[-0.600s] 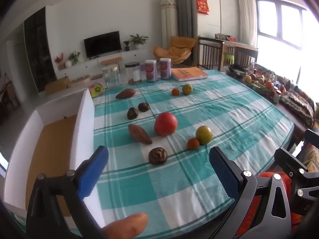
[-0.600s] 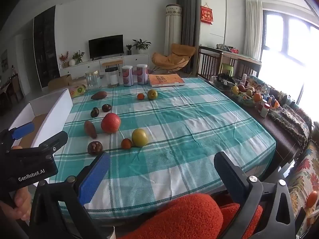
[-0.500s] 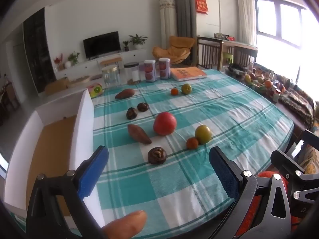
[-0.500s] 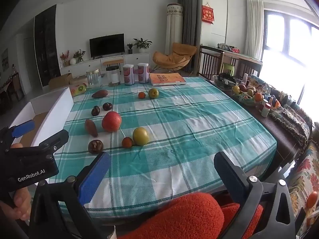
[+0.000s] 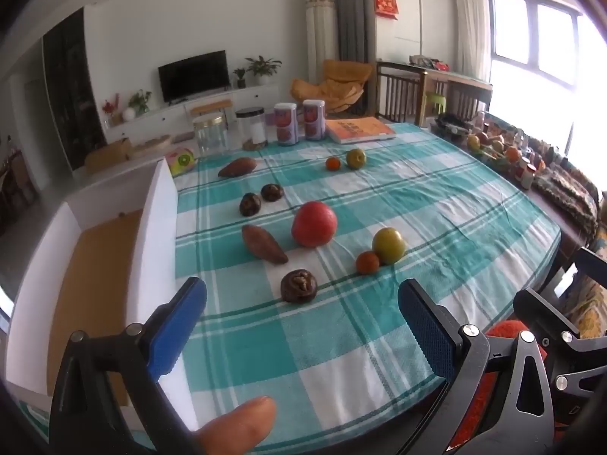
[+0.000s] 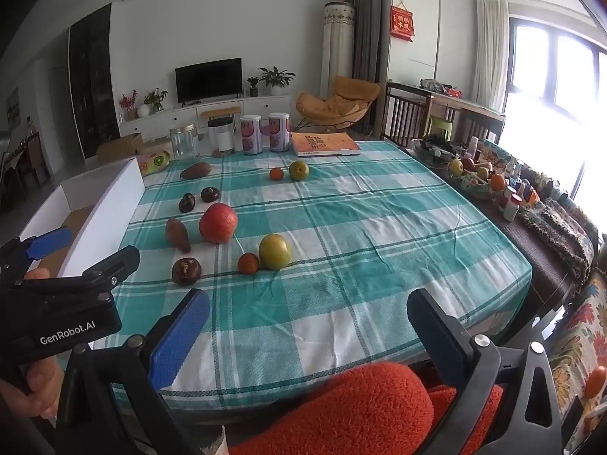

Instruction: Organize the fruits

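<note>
Left wrist view: left gripper [image 5: 301, 318] tilted down toward the checked tablecloth [image 5: 436, 204], blue pads spread wide, released, nothing between them; a fingertip [image 5: 239, 426] at 6 o'clock under the frame. Just beyond the pads, a dark brown wrinkled fruit [image 5: 299, 285] on the cloth. Past it, at 11 o'clock of that fruit, a sweet potato [image 5: 263, 244], long axis running from near right to far left, pointed tip toward the gripper side. Beside it at 1 o'clock, a red apple [image 5: 314, 223]. At 3 o'clock of the dark fruit, a small orange fruit [image 5: 367, 262] touching a yellow-green apple [image 5: 388, 245]. Farther back, two dark fruits [image 5: 261, 199] close together, then a second sweet potato [image 5: 237, 167] lying roughly crosswise, and a second orange-and-green pair [image 5: 347, 160] near the far edge. White open box [image 5: 157, 220] at 9 o'clock, beside the table's left edge, brown floor inside. Jars and tins [image 5: 280, 125] and an orange book [image 5: 360, 131] along the far edge.

Right wrist view: right gripper [image 6: 307, 326] likewise angled down, pads wide apart, released, held over the near table edge with a red fuzzy sleeve [image 6: 353, 402] below. Left gripper's black body at 9 o'clock, held in a hand [image 6: 32, 386], apart from the fruit.
</note>
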